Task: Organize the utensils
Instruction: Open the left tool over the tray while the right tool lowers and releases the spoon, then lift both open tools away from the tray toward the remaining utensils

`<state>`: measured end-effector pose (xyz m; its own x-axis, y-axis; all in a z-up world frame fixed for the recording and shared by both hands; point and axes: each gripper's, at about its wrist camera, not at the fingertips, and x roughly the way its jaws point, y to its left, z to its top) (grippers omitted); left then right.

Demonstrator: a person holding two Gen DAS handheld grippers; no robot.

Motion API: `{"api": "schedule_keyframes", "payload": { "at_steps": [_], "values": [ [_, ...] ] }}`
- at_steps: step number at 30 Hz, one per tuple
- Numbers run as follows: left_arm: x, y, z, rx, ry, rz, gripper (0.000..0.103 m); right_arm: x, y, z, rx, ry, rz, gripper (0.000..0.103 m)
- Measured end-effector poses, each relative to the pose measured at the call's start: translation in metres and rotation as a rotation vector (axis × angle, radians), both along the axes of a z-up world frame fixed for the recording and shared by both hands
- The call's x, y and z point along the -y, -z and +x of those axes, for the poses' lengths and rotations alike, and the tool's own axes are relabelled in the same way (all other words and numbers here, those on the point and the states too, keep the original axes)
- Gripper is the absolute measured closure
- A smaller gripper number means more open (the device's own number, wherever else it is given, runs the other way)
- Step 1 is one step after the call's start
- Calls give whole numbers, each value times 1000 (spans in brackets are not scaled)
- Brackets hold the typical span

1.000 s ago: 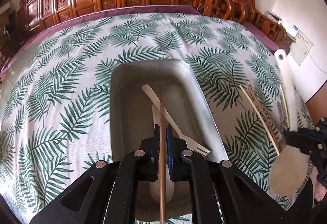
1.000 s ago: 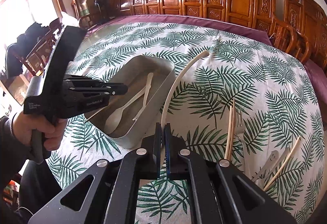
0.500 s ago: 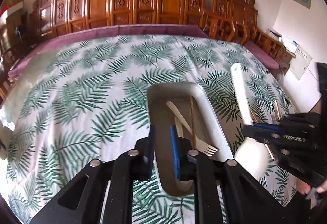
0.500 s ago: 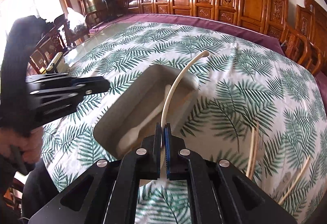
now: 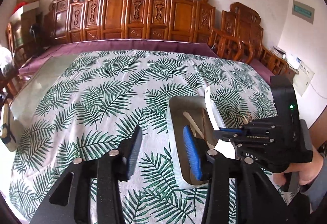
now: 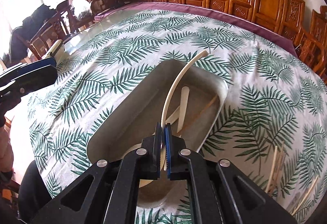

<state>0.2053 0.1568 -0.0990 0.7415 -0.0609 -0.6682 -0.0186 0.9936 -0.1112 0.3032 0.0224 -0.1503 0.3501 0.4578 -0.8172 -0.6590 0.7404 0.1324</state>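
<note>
The right wrist view shows the right gripper [image 6: 162,147] clamped on a pale spatula [image 6: 175,89] held over the metal tray [image 6: 126,113], with a fork [image 6: 182,107] and a chopstick [image 6: 201,110] lying inside; loose chopsticks [image 6: 274,170] lie on the tablecloth [image 6: 102,80]. The left wrist view alone shows the left gripper [image 5: 163,152], jaws opening and empty, beside the tray. A second ago it pinched a chopstick over the tray.

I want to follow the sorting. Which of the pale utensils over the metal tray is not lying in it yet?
The long white spatula clamped between the right gripper fingers: it is held above the tray, while the others lie flat on its floor.
</note>
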Motion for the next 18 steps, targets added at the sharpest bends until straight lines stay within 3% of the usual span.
{"api": "schedule_keyframes", "payload": {
  "at_steps": [2, 11, 18],
  "values": [
    [-1, -2, -1, 12, -9, 10, 46, 2, 1, 1, -2, 10, -6, 96],
    [6, -8, -8, 40, -11, 25, 30, 30, -11, -6, 15, 50, 19, 95],
    [25, -11, -15, 54, 12, 58, 16, 73, -30, -29, 91, 116, 30, 95]
  ]
}}
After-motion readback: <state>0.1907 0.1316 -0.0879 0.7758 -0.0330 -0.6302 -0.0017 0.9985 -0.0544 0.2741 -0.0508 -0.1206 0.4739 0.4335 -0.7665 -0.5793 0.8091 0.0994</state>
